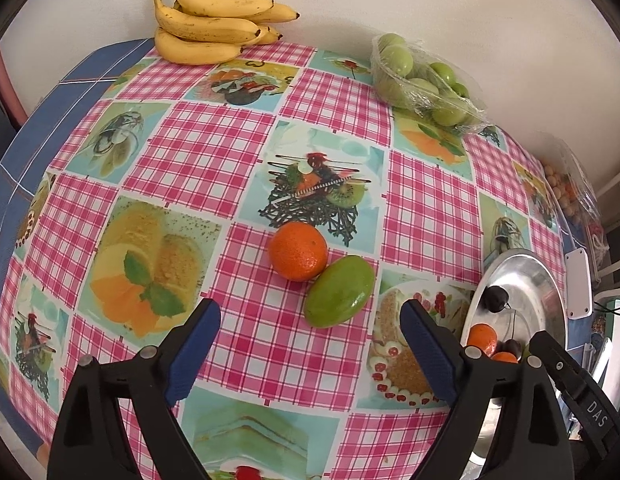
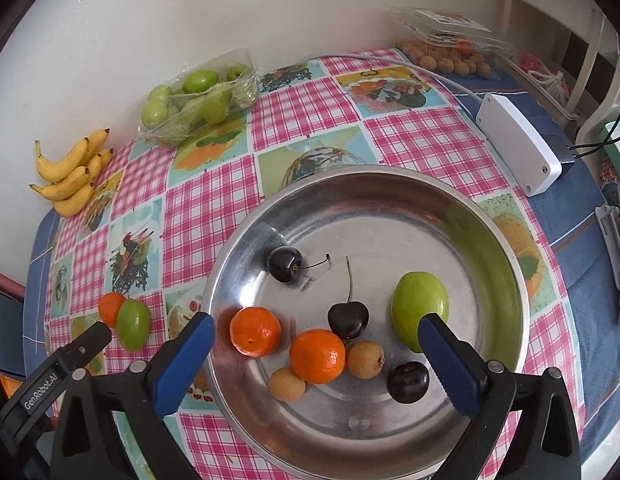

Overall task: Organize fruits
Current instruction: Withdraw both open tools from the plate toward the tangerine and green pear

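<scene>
A shiny metal bowl sits on a glossy printed tablecloth beside crinkly clear-plastic-wrapped green fruit.

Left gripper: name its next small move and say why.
Probably ease the left gripper forward and down around the green fruit. Its jaws are open and empty, the fruit lies just ahead, touching the orange on the cloth, and both are outside the bowl where the other fruit sits.

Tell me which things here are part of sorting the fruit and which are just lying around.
Part of the job:
- metal bowl
- loose orange
- loose green fruit
- left gripper, open
- right gripper, open

Just lying around:
- white box
- white cable
- tablecloth
</scene>
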A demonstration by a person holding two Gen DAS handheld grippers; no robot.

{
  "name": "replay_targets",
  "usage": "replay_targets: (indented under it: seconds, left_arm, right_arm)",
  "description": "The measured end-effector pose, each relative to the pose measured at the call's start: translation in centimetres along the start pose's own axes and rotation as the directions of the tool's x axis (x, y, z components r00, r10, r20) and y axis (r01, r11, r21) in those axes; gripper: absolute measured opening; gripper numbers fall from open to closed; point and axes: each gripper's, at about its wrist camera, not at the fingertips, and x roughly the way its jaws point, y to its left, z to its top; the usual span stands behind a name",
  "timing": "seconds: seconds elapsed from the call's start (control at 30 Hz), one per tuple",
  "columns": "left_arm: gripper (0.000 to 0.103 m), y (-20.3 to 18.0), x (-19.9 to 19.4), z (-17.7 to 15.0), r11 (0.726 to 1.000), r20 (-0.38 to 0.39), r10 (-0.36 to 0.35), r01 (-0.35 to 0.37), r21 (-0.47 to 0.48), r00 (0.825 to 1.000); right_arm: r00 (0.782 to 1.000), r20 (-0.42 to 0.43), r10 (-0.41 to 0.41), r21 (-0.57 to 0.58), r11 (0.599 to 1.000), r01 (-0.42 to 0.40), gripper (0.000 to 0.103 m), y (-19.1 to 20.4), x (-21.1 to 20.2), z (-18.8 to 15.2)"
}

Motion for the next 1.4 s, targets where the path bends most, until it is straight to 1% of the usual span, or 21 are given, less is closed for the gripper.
replay_targets:
  seconds: [0.1,0.27,0.37,0.5,0.67,0.93,1.0,1.13,1.27,1.4]
  left_arm:
    - [0.092,0.2,-0.2,0.1,1.000,0.011,0.013,-0.013,-0.001,1.000]
    - [0.092,0.6,-0.4,0.3,1.000,0.024,0.010,-0.010,-0.005,1.000]
    - [0.092,1.1,-0.7,0.3,1.000,0.034,0.016,-0.015,-0.023,0.999]
    - [0.092,2.0,-0.9,0.6,0.999,0.039,0.002,0.000,-0.054,0.999]
    - [0.092,3.6,-1.5,0.8,0.995,0.052,-0.009,0.014,-0.096,0.999]
    - [0.092,5.9,-2.8,1.5,0.994,0.100,0.042,-0.031,-0.106,0.994]
    - [0.092,6.3,-3.2,1.6,0.994,0.113,0.068,-0.057,-0.094,0.991]
    - [0.092,6.8,-3.8,1.8,0.993,0.139,0.107,-0.098,-0.069,0.985]
    - [0.092,7.6,-4.1,2.1,0.990,0.143,0.132,-0.123,-0.069,0.981]
    - [0.092,9.0,-4.2,2.5,0.987,0.132,0.137,-0.125,-0.101,0.982]
  right_arm:
    - [1.000,0.012,-0.002,-0.007,1.000,0.003,0.103,0.1,-0.1,0.0]
    - [1.000,0.029,0.006,-0.019,1.000,-0.006,0.103,0.2,-0.1,-0.1]
    - [0.999,0.035,0.016,-0.025,1.000,-0.015,0.103,0.5,-0.2,-0.1]
    - [0.999,0.039,0.034,-0.045,0.998,-0.032,0.103,1.4,-0.2,-0.2]
    - [0.999,0.036,0.022,-0.096,0.995,-0.019,0.103,3.1,-0.1,-0.6]
    - [0.999,0.033,0.042,-0.153,0.988,-0.037,0.103,5.7,0.0,-1.3]
    - [0.998,0.026,0.053,-0.168,0.985,-0.048,0.103,6.4,0.1,-1.6]
    - [0.999,0.029,0.034,-0.221,0.975,-0.027,0.103,8.1,0.3,-2.1]
    - [0.997,0.018,0.071,-0.252,0.966,-0.064,0.103,9.6,0.4,-2.5]
    - [0.994,0.007,0.111,-0.294,0.950,-0.104,0.103,11.5,0.4,-3.2]
